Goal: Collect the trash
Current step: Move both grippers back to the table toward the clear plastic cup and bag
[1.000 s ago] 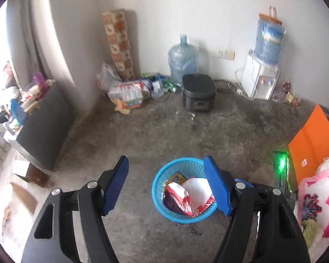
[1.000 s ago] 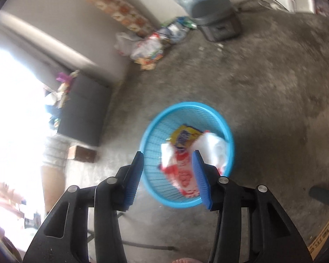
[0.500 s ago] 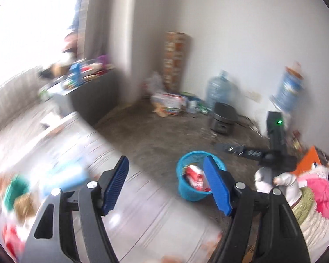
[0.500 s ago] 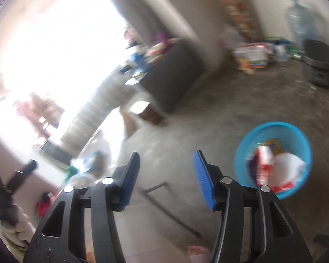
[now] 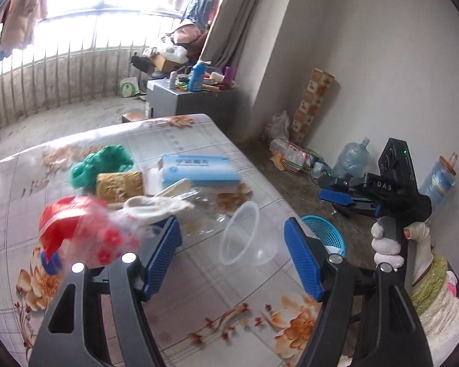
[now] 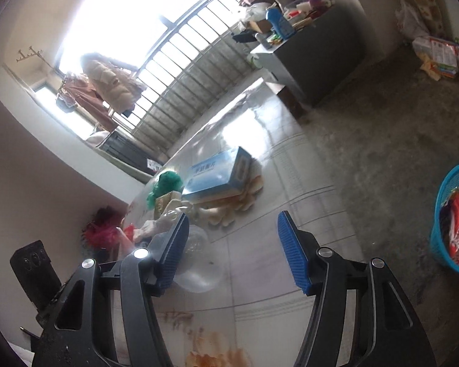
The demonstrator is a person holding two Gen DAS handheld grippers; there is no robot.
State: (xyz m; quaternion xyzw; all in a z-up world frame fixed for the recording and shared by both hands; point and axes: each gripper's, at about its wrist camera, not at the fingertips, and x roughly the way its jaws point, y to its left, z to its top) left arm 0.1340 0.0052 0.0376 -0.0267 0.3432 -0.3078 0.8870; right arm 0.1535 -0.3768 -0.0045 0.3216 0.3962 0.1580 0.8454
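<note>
Table point(image 5: 199, 290) under a glossy floral cloth, cluttered at its middle. Bare concrete floor point(image 6: 382, 140) beyond the table edge, white walls, barred balcony window at 11 o'clock in the left wrist view, grey cabinet point(image 5: 180, 99) loaded with bottles at 12. Water jugs and loose packaging along the far wall at 3 o'clock.

On the table: clear plastic cup point(image 5: 248, 238) tipped on its side, blue box point(image 5: 199, 169), green mesh wad point(image 5: 99, 165), tan packet point(image 5: 119, 183), red and clear plastic bag point(image 5: 82, 229), white crumpled piece point(image 5: 156, 206).

Blue basket point(image 6: 453, 217) on the floor off the table edge, wrappers inside, at 3 o'clock in the right wrist view; just past the right finger in the left wrist view.

Left gripper point(image 5: 232, 257) wide apart, nothing clamped; cup lies between the finger lines, just ahead of the tips, not touched.

Right gripper point(image 6: 231, 250) opening, nothing between the pads; cup just beside the left finger at 9 o'clock, box at 12. Gloved hand point(image 5: 388, 244) gripping the right tool's handle, seen at 3 o'clock in the left wrist view.
</note>
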